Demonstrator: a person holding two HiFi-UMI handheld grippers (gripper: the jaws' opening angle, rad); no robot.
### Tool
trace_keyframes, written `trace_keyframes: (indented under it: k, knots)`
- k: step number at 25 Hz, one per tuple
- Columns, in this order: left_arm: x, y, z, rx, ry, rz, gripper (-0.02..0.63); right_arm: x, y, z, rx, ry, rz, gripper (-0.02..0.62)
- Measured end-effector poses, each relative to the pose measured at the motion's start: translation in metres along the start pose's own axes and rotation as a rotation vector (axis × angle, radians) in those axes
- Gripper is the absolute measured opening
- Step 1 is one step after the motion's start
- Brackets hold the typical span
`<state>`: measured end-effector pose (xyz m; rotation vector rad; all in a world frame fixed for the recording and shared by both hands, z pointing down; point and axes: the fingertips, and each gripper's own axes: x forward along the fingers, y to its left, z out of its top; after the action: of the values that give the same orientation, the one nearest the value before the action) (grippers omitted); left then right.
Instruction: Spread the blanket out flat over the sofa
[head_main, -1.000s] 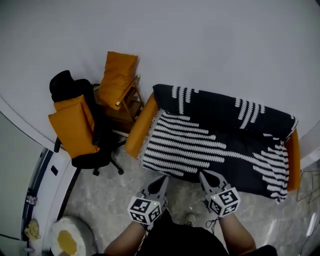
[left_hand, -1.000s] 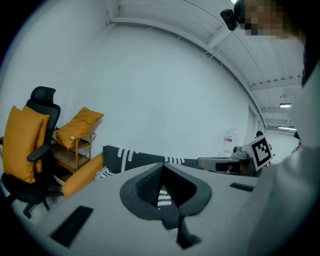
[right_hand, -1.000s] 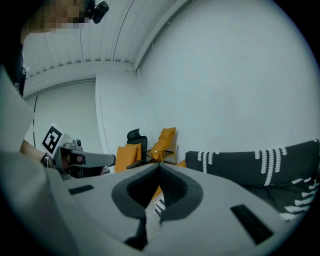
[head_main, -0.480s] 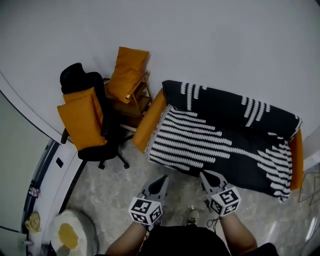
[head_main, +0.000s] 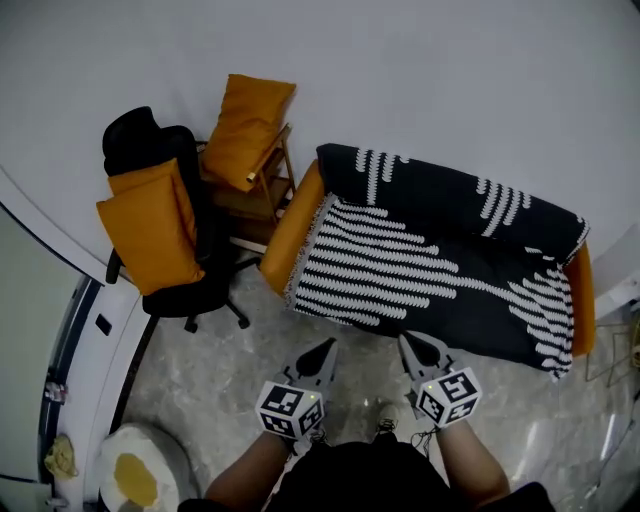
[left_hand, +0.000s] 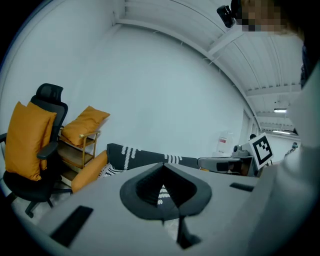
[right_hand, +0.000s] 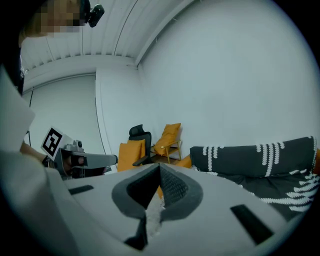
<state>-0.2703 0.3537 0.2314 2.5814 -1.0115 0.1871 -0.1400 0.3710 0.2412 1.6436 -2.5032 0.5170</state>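
A: L gripper (head_main: 324, 348)?
B: Jaws shut, nothing btwn them, pointing fwd, slightly down
A: R gripper (head_main: 409, 342)?
B: Same, shut & empty, side by side w/ the L one

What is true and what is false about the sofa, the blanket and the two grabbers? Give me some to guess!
1. The blanket lies over the sofa. True.
2. The left gripper holds the blanket. False: its jaws are together on nothing, in front of the sofa and apart from the blanket.
3. An orange cushion sits on the black office chair. True.
4. The right gripper is wide open. False: its jaws are together and empty.
5. The blanket is plain red. False: it is black with white patterns.
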Motion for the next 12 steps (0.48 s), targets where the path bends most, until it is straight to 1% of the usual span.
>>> trace_keyframes:
  k: [7,12]
  knots:
    - [-0.002,0.002,0.003,0.004,0.003,-0.061,0.006,-0.009,0.008,0.0,0.001,-0.009,-0.067,0.003]
    - [-0.001,-0.005,0.003,0.016,0.009,-0.082,0.005,-0.018,0.007,0.0,0.012,-0.025,-0.088,0.003]
